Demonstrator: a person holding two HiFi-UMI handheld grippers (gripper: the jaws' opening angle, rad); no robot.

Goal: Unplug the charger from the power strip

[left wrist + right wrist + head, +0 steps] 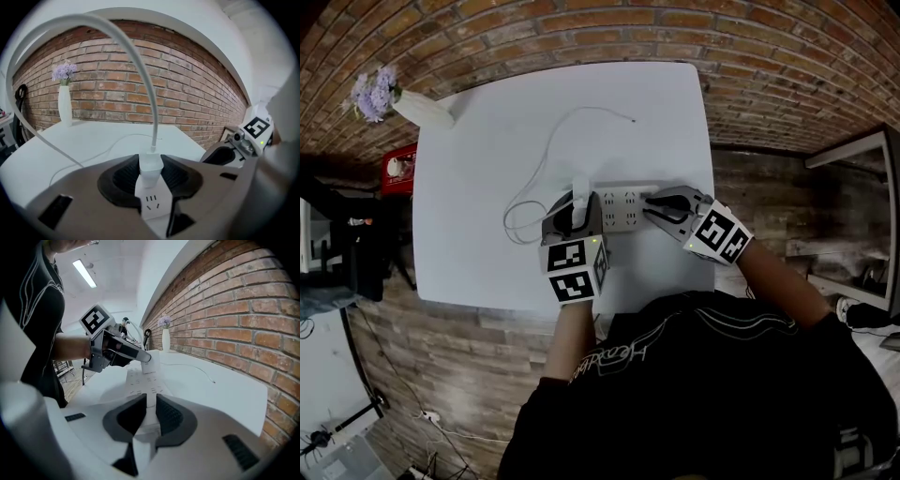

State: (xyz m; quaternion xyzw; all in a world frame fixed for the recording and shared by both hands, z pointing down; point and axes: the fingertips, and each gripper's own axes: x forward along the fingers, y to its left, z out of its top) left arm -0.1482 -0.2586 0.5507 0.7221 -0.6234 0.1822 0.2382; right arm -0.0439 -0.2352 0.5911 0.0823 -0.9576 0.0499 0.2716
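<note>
The white table (478, 141) carries the power strip (623, 208), which lies flat. Your right gripper (654, 208) pinches its right end, so it stays down. The charger (151, 165) stands plugged in at the left end, and your left gripper (574, 214) is closed on its sides. The charger looks light, hard and smooth. Hold it low and pull straight out, never by the soft cable (140, 70).

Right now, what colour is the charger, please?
The charger is white; left gripper view shows it best.
</note>
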